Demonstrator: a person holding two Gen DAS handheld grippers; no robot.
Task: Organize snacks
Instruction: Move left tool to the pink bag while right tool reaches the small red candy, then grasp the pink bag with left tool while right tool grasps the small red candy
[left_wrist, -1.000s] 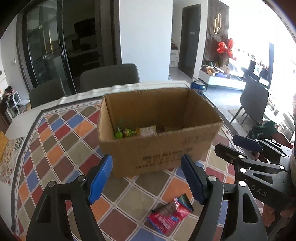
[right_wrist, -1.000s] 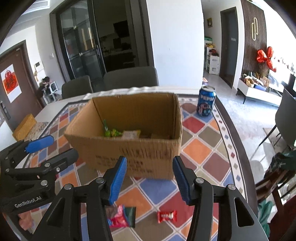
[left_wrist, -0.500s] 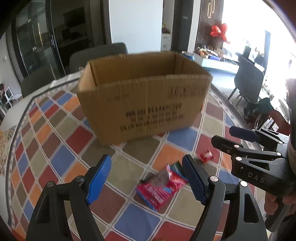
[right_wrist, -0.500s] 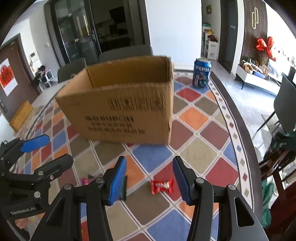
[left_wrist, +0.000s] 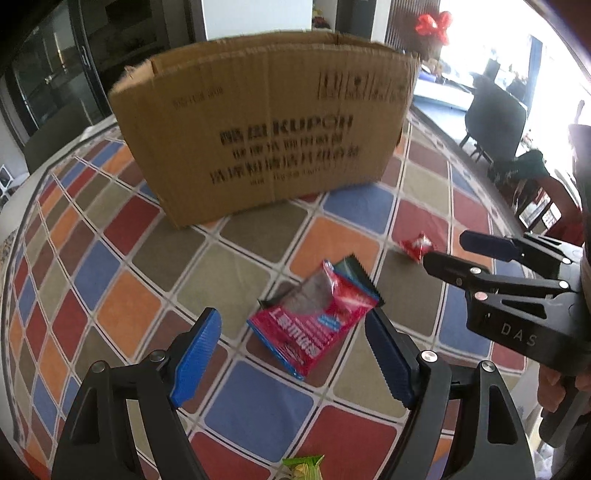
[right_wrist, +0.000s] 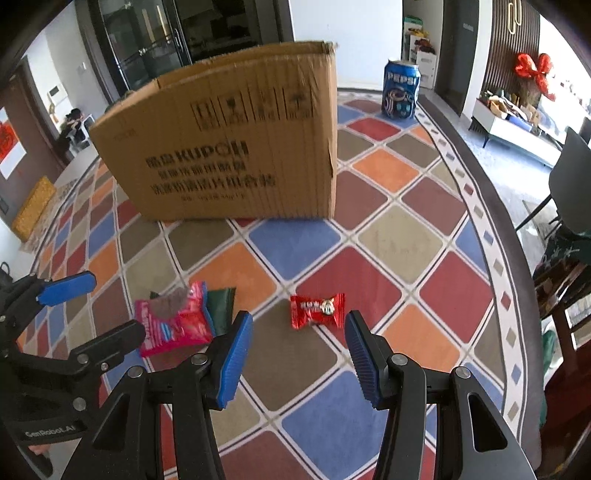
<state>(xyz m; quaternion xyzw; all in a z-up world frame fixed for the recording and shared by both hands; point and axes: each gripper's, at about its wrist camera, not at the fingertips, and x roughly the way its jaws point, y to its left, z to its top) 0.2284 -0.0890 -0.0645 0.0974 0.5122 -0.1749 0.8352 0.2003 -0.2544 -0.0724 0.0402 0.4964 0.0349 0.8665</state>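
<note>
While both claws are hanging over the colourful diamond-patterned tablecloth (left_wrist: 110, 306), I am lining up two loose snacks in front of the brown printed cardboard box (left_wrist: 266, 122). My left gripper (left_wrist: 291, 354) is gaping, its blue pads framing a crinkly pink-and-red foil snack packet (left_wrist: 314, 325) without touching it — the jaws have just been opening wider, with nothing pressed between them. My right gripper (right_wrist: 297, 354) is also released and empty, poised just short of a small red twist-wrapped candy (right_wrist: 317, 309) lying flat on the cloth. Both snacks look feather-light, soft and slippery; I am judging the packet best pinched across its flat middle or a crimped edge, the candy across its plump centre rather than its flimsy twisted ends. A dark green wrapper (right_wrist: 221, 304) is peeking from under the packet — what it is I cannot tell. The box's inside is hidden from this low angle, its printing is blurred, and a green packet (left_wrist: 303, 467) is cut off at the bottom edge of the left view. A blue Pepsi can (right_wrist: 400, 90) is standing beyond the box.
</note>
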